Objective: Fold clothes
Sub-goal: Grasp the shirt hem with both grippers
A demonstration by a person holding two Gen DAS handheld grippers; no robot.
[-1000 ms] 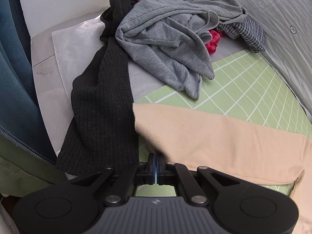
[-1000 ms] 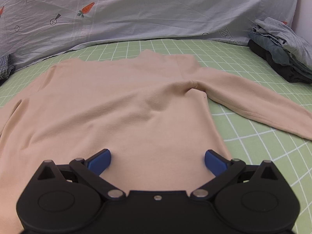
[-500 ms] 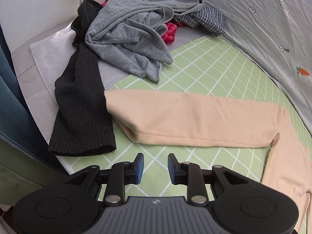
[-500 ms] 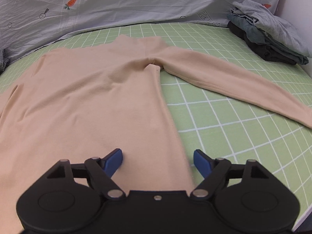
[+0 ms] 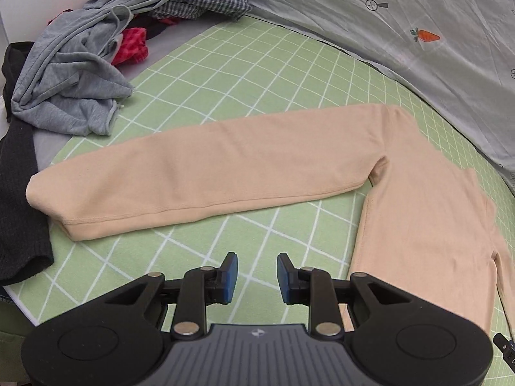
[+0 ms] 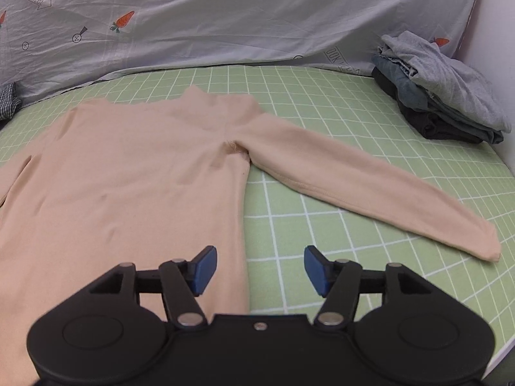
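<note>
A peach long-sleeved shirt [image 6: 128, 177] lies spread flat on the green grid mat [image 6: 386, 257]. In the left wrist view its left sleeve [image 5: 206, 173] stretches straight out to the left, with the body [image 5: 425, 225] at the right. My left gripper [image 5: 257, 276] hovers open over bare mat just in front of that sleeve, holding nothing. In the right wrist view the other sleeve [image 6: 354, 186] slants out to the right. My right gripper [image 6: 260, 270] is above the shirt's right side edge; its jaws are closing, with nothing gripped.
A heap of unfolded clothes [image 5: 70, 74] and a black ribbed garment [image 5: 19, 209] lie at the mat's left end. A folded stack [image 6: 441, 90] sits at the far right. A grey carrot-print sheet [image 6: 225, 16] rises behind the mat.
My left gripper let go of the sleeve cuff, opened and drew back to the right; the sleeve now lies flat. My right gripper's jaws narrowed as it shifted right to the shirt's side edge.
</note>
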